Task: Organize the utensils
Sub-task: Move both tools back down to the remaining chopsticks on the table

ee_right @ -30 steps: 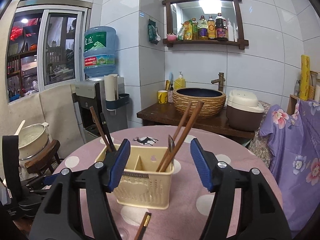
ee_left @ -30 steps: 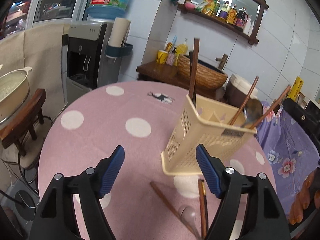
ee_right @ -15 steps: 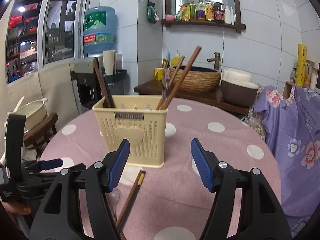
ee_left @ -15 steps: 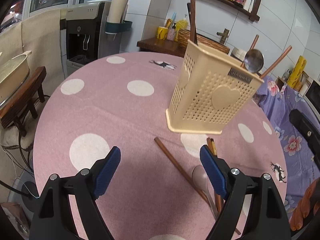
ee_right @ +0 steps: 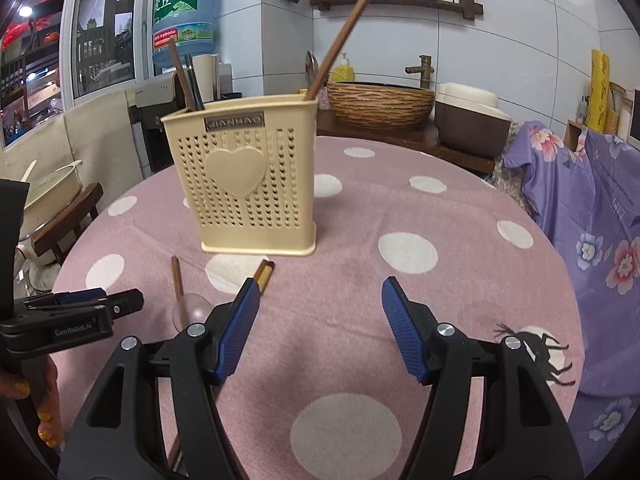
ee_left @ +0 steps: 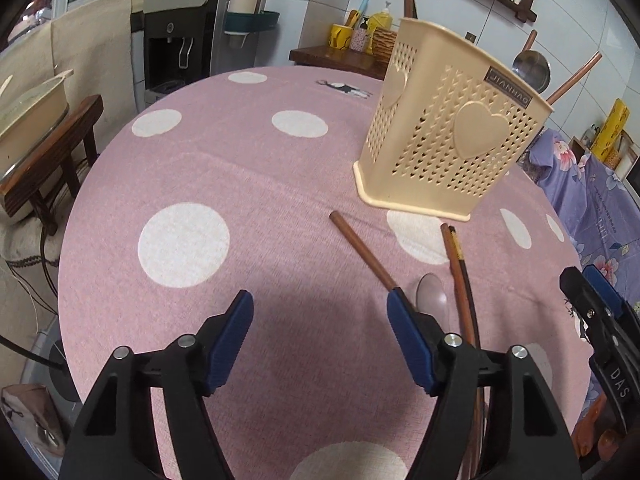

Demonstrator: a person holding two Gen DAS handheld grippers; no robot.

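Observation:
A cream perforated utensil holder (ee_left: 448,136) (ee_right: 248,184) stands on the pink dotted tablecloth (ee_left: 240,184) (ee_right: 400,216), with chopsticks and a spoon standing in it. In front of it lie a brown-handled spoon (ee_left: 362,248) (ee_right: 188,304) and a pair of chopsticks (ee_left: 460,276) (ee_right: 264,272). My left gripper (ee_left: 320,308) is open and empty, low over the cloth just left of the spoon. My right gripper (ee_right: 318,292) is open and empty, just right of the chopsticks' tip. Each gripper shows at the edge of the other's view.
A water dispenser (ee_left: 184,28) stands behind the table at the left, and a wooden stool with a pot (ee_left: 36,128) beside it. A side table with a woven basin (ee_right: 380,100) and a cooker (ee_right: 468,120) is behind. Purple floral cloth (ee_right: 592,216) hangs at right.
Both grippers have dropped lower and drawn back toward the near edge of the table. The holder now looks farther off and the loose spoon and chopsticks lie close in front.

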